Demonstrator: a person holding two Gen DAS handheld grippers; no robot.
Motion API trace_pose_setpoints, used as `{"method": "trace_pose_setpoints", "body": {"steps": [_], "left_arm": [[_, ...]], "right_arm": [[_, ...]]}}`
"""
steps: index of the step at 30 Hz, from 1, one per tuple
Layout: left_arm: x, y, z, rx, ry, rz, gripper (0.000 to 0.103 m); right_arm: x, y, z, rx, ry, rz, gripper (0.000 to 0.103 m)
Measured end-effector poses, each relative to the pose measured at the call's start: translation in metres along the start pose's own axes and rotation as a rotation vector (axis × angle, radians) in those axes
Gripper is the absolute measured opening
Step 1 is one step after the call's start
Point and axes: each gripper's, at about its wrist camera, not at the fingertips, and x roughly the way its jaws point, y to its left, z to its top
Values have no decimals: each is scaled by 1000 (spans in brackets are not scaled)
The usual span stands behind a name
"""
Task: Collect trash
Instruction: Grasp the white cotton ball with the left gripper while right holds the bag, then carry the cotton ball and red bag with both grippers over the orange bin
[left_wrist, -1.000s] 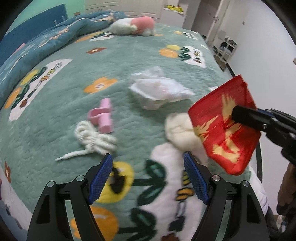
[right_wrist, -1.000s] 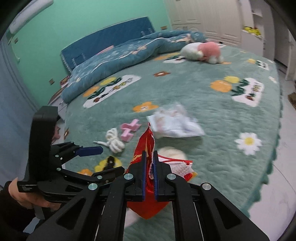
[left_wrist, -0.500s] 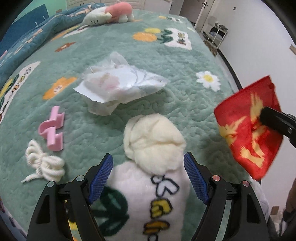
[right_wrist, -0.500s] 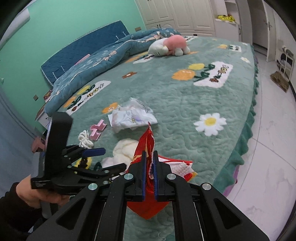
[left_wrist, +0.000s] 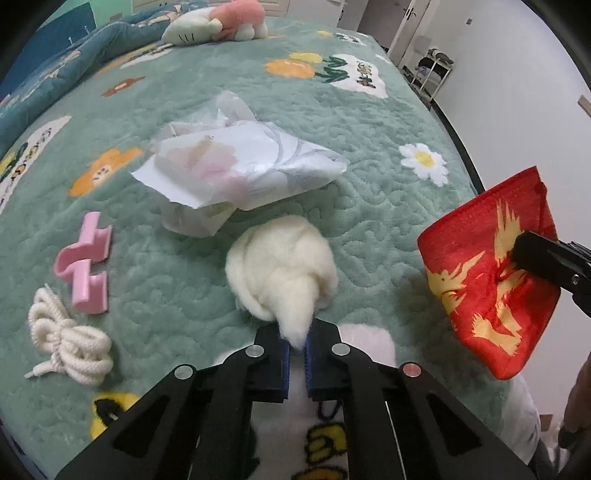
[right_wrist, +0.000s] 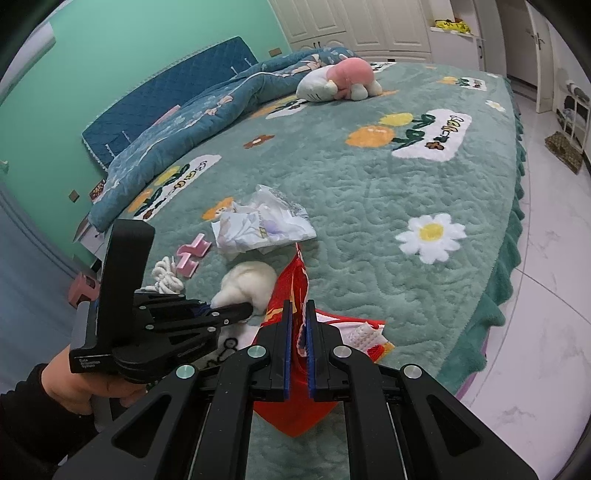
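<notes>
My left gripper (left_wrist: 296, 345) is shut on the near tip of a white cotton wad (left_wrist: 284, 269) that lies on the green bedspread (left_wrist: 369, 122). It also shows in the right wrist view (right_wrist: 221, 308), pinching the wad (right_wrist: 247, 282). My right gripper (right_wrist: 299, 332) is shut on the rim of a red bag with yellow print (right_wrist: 291, 413), held above the bed's edge; it appears at the right of the left wrist view (left_wrist: 491, 295). A crumpled white plastic wrapper (left_wrist: 236, 170) lies just beyond the wad.
A pink plastic clip (left_wrist: 86, 264) and a coiled white cord (left_wrist: 68, 338) lie left of the wad. A plush toy (right_wrist: 338, 79) and a blue quilt (right_wrist: 207, 107) sit far back. The bed's edge and the white floor (right_wrist: 546, 295) are at the right.
My left gripper moved forward to the cotton wad and shut on its near tip; it was open before. The red bag stays in my right gripper at the right.
</notes>
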Motion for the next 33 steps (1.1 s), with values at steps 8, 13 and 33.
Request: {"method": "trace_pose_setpoints", "body": {"steps": [8, 13, 33], "left_arm": [[-51, -11, -17, 10, -60, 27, 7], [-87, -30, -30, 33, -105, 37, 7], [-148, -238, -98, 455, -192, -165, 7]], "right_arm": [[-31, 19, -3, -26, -47, 17, 7], [-72, 35, -11, -47, -104, 23, 7], [-282, -21, -164, 155, -332, -202, 7]]}}
